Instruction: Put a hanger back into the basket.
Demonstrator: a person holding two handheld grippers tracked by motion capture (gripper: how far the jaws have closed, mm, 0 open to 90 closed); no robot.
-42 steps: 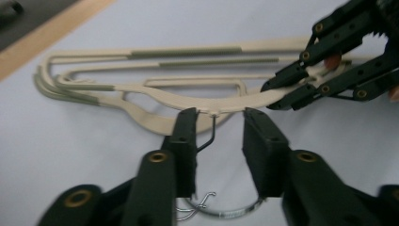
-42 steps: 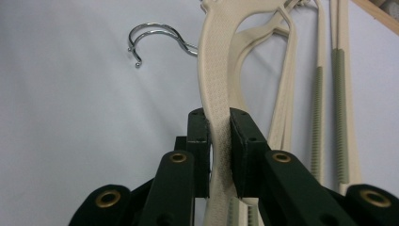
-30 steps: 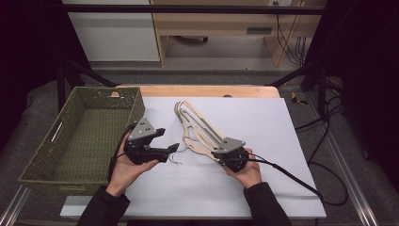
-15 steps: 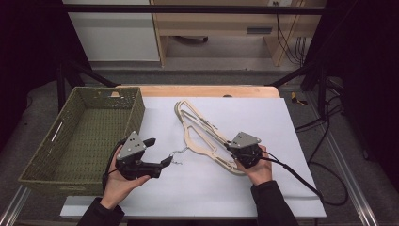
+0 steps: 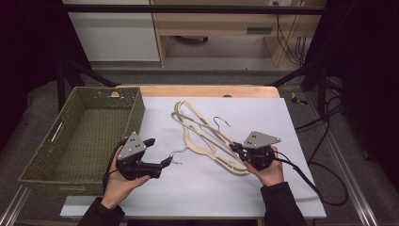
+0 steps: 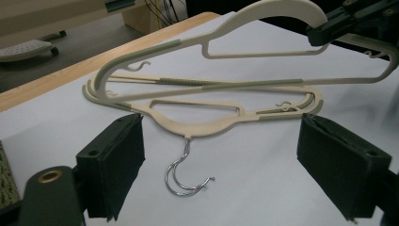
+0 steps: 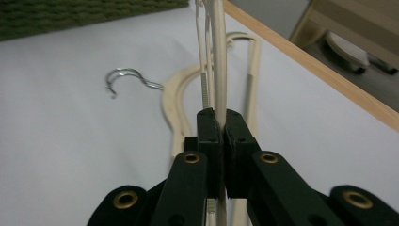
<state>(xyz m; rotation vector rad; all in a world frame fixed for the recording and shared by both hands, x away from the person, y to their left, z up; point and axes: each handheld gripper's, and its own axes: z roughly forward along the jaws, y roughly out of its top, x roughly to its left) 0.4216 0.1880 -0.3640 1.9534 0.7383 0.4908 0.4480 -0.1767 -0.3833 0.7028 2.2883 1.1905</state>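
Behind right gripper jaws clamping top hanger, lower hangers overlap, count unclear; left gripper jaws wide.

The person wears dark sleeves that come down to the wrists, at the bottom of the high view. Each hand has a black gripper: the left gripper and the right gripper. Each has a grey three-cornered plate on top and a black cable trailing off. The flat black jaws have small round brass rivets.
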